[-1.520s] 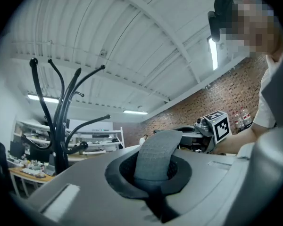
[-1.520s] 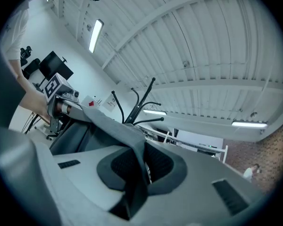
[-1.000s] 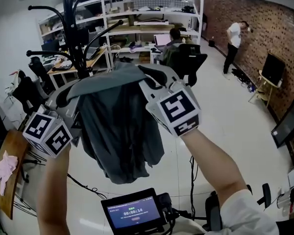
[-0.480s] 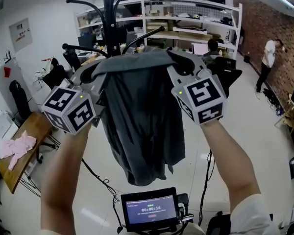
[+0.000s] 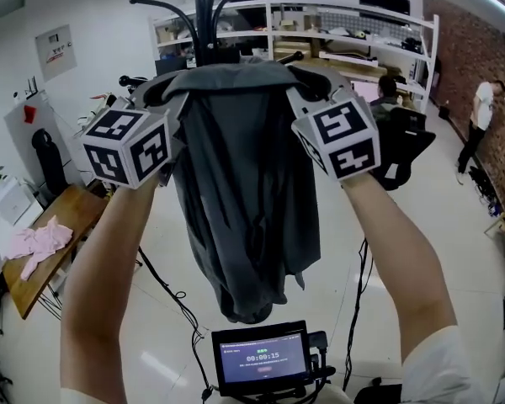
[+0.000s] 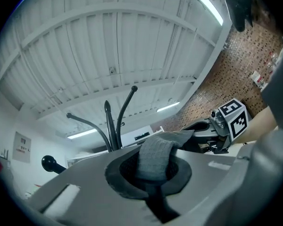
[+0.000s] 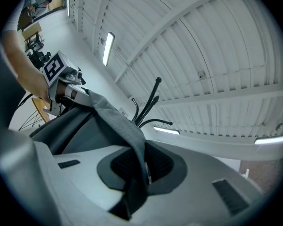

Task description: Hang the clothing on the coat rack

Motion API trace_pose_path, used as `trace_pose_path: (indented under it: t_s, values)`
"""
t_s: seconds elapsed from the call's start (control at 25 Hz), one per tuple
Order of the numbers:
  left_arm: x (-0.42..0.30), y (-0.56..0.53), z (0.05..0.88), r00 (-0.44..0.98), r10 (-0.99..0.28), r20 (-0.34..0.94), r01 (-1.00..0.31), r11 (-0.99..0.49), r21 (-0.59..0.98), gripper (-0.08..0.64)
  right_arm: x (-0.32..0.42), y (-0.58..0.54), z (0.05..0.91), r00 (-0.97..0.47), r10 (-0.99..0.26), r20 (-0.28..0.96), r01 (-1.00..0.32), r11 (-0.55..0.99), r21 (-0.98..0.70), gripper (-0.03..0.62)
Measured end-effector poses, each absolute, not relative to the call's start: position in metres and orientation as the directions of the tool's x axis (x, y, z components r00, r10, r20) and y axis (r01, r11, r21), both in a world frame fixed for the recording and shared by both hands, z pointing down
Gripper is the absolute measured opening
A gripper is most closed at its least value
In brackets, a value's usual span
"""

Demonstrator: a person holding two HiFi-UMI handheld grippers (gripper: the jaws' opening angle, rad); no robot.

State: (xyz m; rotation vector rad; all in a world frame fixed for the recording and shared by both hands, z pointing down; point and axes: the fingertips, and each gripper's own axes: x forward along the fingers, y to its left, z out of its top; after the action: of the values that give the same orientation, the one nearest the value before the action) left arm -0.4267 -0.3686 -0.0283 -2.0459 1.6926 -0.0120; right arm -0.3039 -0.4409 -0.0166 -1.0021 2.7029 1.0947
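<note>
Overhead, left gripper (image 5: 170, 101) and right gripper (image 5: 301, 98) each pinch the grey garment (image 5: 244, 192) by its top edge.

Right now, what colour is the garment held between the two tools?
The garment is plain dark grey, clearest in the head view.

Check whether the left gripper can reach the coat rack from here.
Probably yes. The rack stands just beyond the garment with nothing seen between, though the left gripper is shut on the garment.
</note>
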Motion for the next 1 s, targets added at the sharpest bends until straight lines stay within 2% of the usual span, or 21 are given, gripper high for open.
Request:
trace_pose_path:
  t_s: [0.36, 0.72, 1.0]
  values:
    - [-0.461, -0.418, -0.007, 0.097, -0.977, -0.192, -0.923, -0.016, -0.384, 0.003, -0.340, -0.497, 0.009, -0.779, -0.599, -0.187, -0.566, 0.544, 0.619, 0.032]
    - [-0.479, -0.451, 0.036, 0.033, -0.996, -0.087, -0.919, 0.004, -0.394, 0.003, -0.364, -0.531, 0.057, -0.785, -0.614, -0.082, -0.531, 0.599, 0.599, 0.032]
    - [-0.492, -0.466, 0.085, 0.017, -1.000, -0.008, -0.933, -0.013, -0.359, 0.003, -0.382, -0.549, 0.117, -0.793, -0.606, 0.058, -0.464, 0.664, 0.587, 0.032]
